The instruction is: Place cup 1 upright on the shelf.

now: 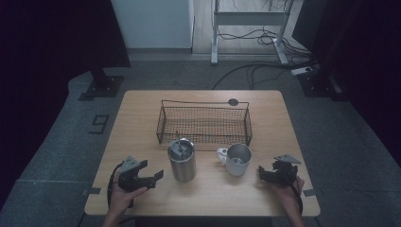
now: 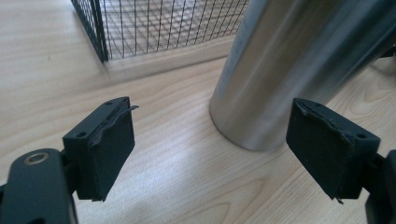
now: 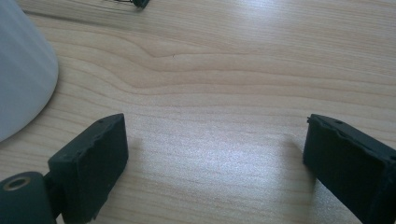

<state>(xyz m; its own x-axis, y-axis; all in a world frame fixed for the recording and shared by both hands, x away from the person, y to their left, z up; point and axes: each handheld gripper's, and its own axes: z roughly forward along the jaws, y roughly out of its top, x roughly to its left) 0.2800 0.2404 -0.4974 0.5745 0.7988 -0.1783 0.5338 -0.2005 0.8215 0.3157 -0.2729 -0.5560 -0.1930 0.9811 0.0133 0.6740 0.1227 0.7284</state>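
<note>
A steel tumbler [image 1: 182,161] with a lid stands upright at the front middle of the wooden table [image 1: 137,123]. To its right a white mug [image 1: 238,160] stands with its handle turned toward the tumbler. My left gripper [image 1: 152,171] sits just left of the tumbler, open, pointing at it. In the left gripper view the wide jaws [image 2: 210,144] hold nothing, and the tumbler's base [image 2: 289,70] stands just beyond them. My right gripper [image 1: 262,171] rests right of the mug, open and empty. In the right gripper view [image 3: 215,149] the mug's side [image 3: 21,70] is at the left edge.
A dark wire mesh basket [image 1: 204,124] stands behind the tumbler and mug, its near corner [image 2: 100,28] close in the left gripper view. A small dark disc [image 1: 233,101] lies behind the basket. Bare wood stretches along both sides of the table.
</note>
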